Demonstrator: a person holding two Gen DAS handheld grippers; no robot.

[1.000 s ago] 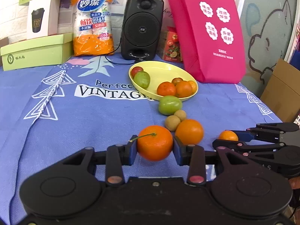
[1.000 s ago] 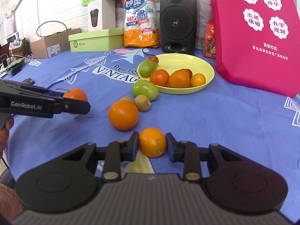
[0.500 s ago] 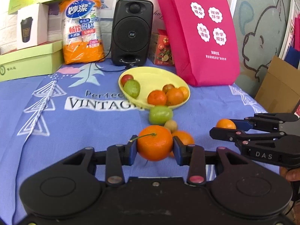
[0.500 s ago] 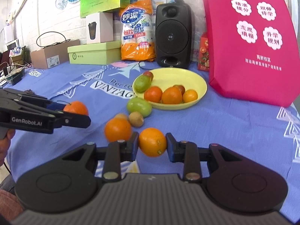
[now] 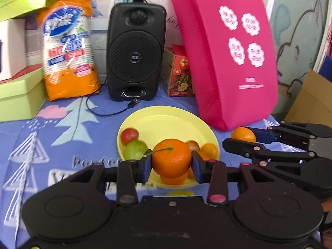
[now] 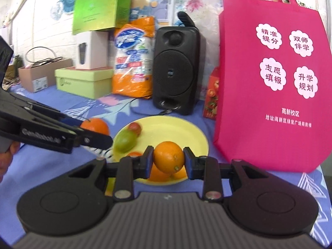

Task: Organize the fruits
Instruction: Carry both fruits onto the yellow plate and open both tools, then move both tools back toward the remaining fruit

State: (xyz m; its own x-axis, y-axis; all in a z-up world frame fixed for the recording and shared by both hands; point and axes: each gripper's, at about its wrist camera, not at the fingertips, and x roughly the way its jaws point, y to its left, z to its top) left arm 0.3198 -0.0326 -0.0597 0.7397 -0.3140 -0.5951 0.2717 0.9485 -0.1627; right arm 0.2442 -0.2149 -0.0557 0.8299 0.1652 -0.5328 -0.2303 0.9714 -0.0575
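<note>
My left gripper [image 5: 171, 162] is shut on a stemmed orange tangerine [image 5: 171, 160] and holds it in the air over the near side of the yellow plate [image 5: 166, 120]. The plate holds a red fruit [image 5: 129, 135], a green fruit [image 5: 136, 149] and several orange ones. My right gripper [image 6: 168, 160] is shut on a smaller orange [image 6: 169, 157], also raised above the plate [image 6: 176, 128]. The right gripper also shows in the left wrist view [image 5: 242, 138], to the right of the plate. The left gripper shows in the right wrist view [image 6: 91, 132], at the plate's left.
Behind the plate stand a black speaker [image 5: 136, 50] with a loose cable [image 5: 116, 110], an orange pack of paper cups [image 5: 69, 47], a pink tote bag [image 5: 228, 58], a small red carton [image 5: 179, 72] and green boxes [image 5: 18, 97]. A blue printed cloth [image 5: 62, 145] covers the table.
Both grippers have lifted and moved forward with their fruits, from the near part of the cloth to above the plate. The loose fruits on the cloth have dropped out of sight.
</note>
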